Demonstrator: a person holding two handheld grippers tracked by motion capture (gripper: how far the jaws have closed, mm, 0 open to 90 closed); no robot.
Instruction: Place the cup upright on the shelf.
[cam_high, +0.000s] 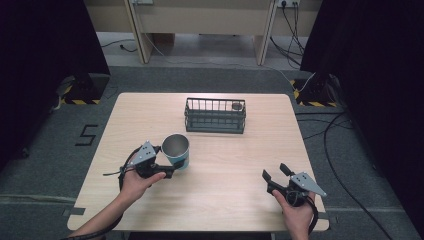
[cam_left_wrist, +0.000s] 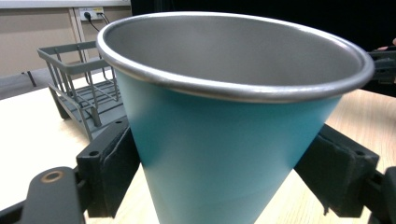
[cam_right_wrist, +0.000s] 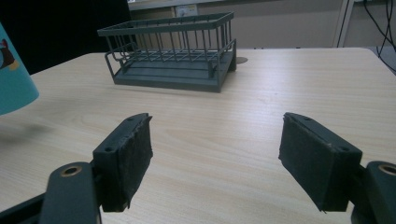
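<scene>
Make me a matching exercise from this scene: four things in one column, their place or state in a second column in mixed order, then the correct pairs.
Column 1
1. teal cup
2. wire basket
3. left gripper
4. right gripper

Column 2
A. open, with nothing between its jaws
B. standing at the far middle of the table
C. shut on the cup's sides
D. held off the tabletop, mouth up, slightly tilted

Pairs: 1-D, 2-B, 3-C, 4-A
</scene>
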